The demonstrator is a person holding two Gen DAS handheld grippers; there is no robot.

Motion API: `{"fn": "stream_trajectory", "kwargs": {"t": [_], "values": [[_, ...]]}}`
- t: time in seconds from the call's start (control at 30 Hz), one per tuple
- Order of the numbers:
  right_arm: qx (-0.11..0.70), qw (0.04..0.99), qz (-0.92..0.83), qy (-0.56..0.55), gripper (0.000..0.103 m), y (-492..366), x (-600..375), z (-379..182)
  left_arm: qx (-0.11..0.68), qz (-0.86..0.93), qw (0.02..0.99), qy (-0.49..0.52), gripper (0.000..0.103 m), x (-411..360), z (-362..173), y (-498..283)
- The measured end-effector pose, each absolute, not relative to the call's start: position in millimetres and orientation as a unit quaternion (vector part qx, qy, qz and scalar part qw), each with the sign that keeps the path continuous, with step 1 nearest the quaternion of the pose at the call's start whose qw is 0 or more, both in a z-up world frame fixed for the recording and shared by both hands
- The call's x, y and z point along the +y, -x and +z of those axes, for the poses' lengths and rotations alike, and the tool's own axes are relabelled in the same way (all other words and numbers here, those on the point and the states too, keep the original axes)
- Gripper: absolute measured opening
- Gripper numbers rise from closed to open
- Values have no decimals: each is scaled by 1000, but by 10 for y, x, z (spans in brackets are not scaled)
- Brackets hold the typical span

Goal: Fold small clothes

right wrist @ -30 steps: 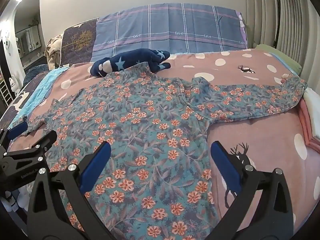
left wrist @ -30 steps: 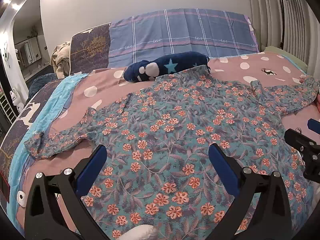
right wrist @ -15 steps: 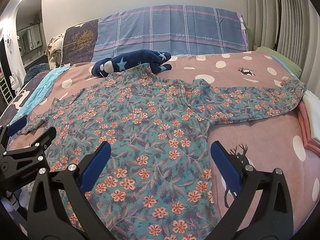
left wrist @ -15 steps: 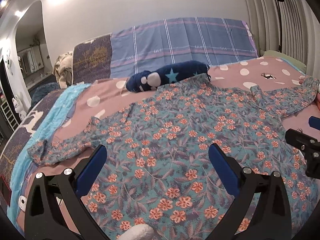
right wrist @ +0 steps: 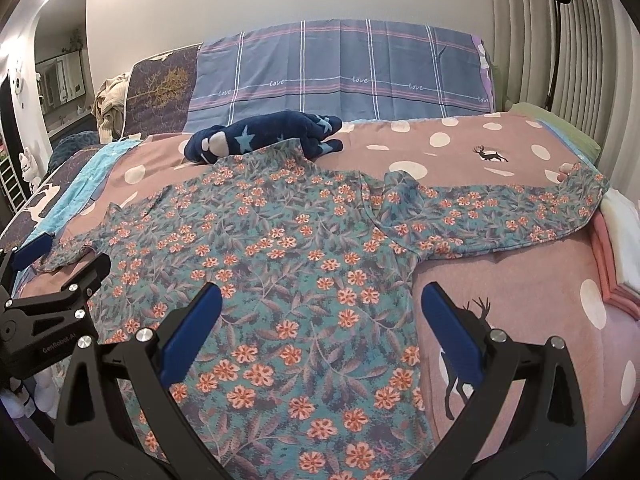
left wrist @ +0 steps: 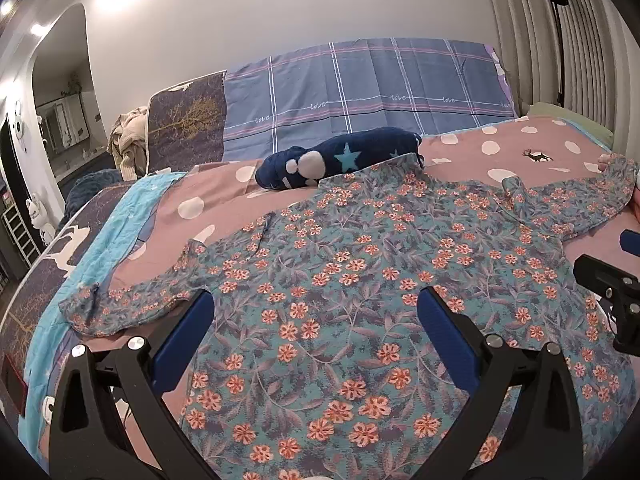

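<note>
My left tool [left wrist: 316, 312] and right tool [right wrist: 320, 308] both hang wide open and empty over the near hem of the flowered shirt [left wrist: 360, 260], spread flat on the bed [right wrist: 500, 280]. It looks thin, light and floppy; I'd pinch a sleeve [right wrist: 500, 212] cuff or hem corner.

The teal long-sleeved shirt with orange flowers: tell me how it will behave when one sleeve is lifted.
The teal flowered shirt will probably be floppy: it lies flat with soft creases. The right sleeve would likely drape and drag the body along. It seems light, thin cloth, unlikely to slip far on the pink bedspread.
</note>
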State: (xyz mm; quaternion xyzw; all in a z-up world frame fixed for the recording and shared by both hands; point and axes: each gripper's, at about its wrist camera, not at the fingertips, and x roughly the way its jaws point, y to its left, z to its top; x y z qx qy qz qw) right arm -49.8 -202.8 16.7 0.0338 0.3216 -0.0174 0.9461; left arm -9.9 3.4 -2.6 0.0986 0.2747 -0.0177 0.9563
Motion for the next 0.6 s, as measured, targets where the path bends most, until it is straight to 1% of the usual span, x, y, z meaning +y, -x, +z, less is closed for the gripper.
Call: {"fn": "stream_trajectory", "kwargs": {"t": [0.13,0.33,0.47,0.57,0.6], "values": [[319,947,-19,-35,101,507,-2027,180,274,-27,958,-85,102,37,-5,125],[317,947,-20,-36,101,509,-2034,189,242,-1,968,-66,102,91,29,176],[317,948,-21,-36,101,512,-2037,192,253,-4,965,-67,102,133,-1,133],[317,948,-21,-36,101,515,-2036,191,289,0,956,-51,102,201,-61,53],[317,948,-21,-36,101,516,-2036,191,295,2,954,-50,98,212,-78,37]]}}
